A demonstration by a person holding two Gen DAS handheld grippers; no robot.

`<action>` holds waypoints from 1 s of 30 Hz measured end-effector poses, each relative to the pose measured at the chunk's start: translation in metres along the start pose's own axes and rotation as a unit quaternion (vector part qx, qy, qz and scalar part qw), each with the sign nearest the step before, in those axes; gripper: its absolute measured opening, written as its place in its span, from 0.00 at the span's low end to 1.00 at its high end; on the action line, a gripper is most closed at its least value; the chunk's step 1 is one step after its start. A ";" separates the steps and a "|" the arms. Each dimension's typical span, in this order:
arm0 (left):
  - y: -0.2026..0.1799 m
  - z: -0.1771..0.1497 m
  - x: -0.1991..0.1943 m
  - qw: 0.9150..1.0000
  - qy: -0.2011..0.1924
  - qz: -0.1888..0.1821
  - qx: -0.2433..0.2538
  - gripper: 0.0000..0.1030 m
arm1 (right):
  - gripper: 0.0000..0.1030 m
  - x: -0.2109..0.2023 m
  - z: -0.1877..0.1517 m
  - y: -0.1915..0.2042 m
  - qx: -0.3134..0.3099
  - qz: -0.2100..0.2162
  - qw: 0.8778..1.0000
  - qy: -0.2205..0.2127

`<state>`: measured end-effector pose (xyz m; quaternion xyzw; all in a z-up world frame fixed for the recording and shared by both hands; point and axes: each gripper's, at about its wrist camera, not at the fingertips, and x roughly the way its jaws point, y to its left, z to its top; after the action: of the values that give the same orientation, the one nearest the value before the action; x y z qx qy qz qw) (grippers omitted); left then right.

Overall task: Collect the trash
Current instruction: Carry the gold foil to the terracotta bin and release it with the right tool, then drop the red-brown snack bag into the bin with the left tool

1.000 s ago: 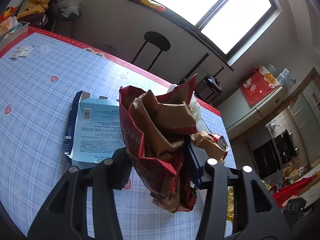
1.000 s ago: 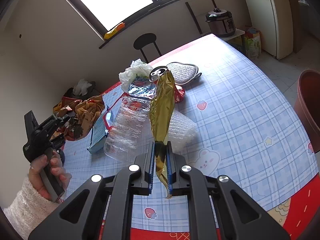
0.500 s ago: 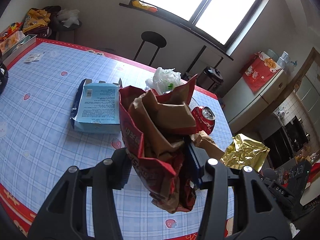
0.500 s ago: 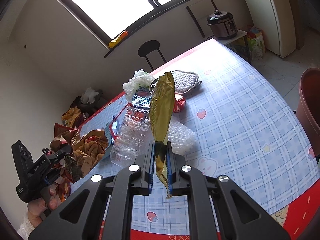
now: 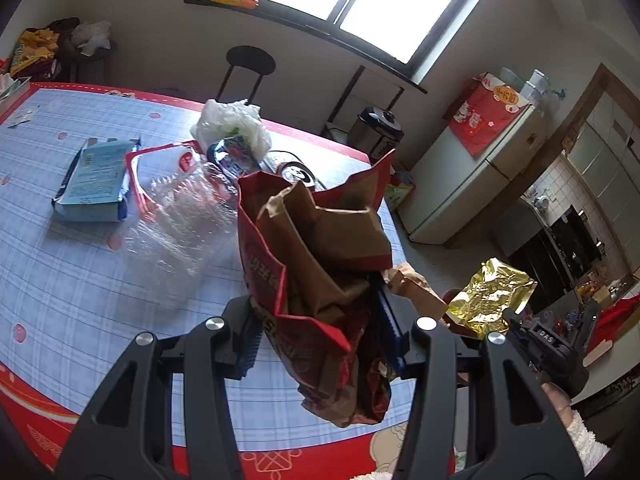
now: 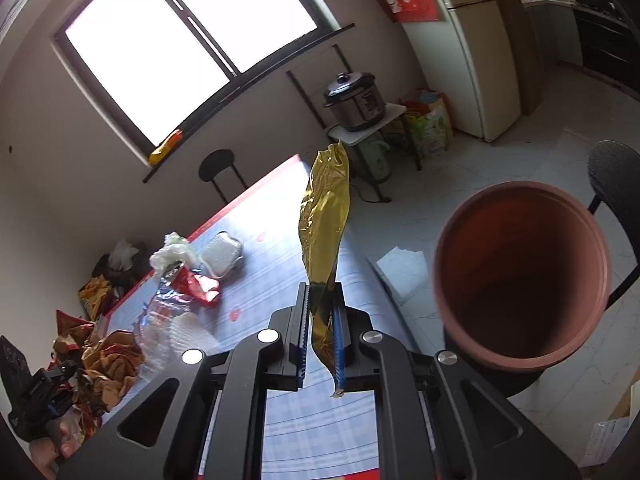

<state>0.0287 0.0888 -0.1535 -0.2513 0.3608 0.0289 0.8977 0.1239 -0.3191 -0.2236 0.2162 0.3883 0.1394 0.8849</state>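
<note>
Gold foil wrapper [image 6: 323,240] stands upright in the right gripper [image 6: 320,336], its lower end pinched between the two nearly closed blue-edged pads, its top rising above the table's edge with the floor behind it. Just right of it in the right wrist view sits a round terracotta-coloured bin [image 6: 520,272] on the floor, mouth open and dark inside, beside the table's corner. The left gripper [image 5: 320,336] clamps a crumpled bundle of red and brown paper bag [image 5: 320,264] — its jaws held about half apart by the bulk of the paper, pads pressing on both sides. Behind that bundle, on the blue checked tablecloth [image 5: 80,280], lie more pieces: a clear crushed plastic bottle [image 5: 176,220], a light blue carton [image 5: 94,180], a white plastic bag [image 5: 232,124] and a drinks can [image 5: 296,172] — all close together near the far edge. A black stool [image 5: 250,60] stands beyond the table under the window, and a rice cooker [image 6: 354,100] rests on a small stand next to the fridge [image 6: 476,60].
</note>
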 end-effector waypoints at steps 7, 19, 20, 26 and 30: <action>-0.056 -0.025 0.026 1.000 0.020 0.001 0.018 0.49 | 0.11 0.017 0.020 -0.128 0.038 -0.113 0.993 0.016; -0.093 -0.041 0.048 0.999 0.026 0.018 0.017 0.49 | 0.16 0.057 0.022 -0.192 0.035 -0.154 0.985 0.072; -0.096 -0.041 0.051 0.999 0.027 0.017 0.019 0.49 | 0.22 0.056 0.022 -0.193 0.034 -0.153 0.985 0.073; -0.126 -0.040 0.075 0.998 0.045 0.001 0.046 0.50 | 0.69 0.032 0.027 -0.190 0.034 -0.145 0.988 0.052; -0.152 -0.042 0.096 0.995 0.062 -0.026 0.074 0.50 | 0.94 -0.001 0.025 -0.180 0.043 -0.132 0.990 0.028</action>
<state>0.1091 -0.0759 -0.1775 -0.1943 0.4099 -0.0371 0.8904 0.1567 -0.4828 -0.2962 0.1969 0.4433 0.0101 0.8744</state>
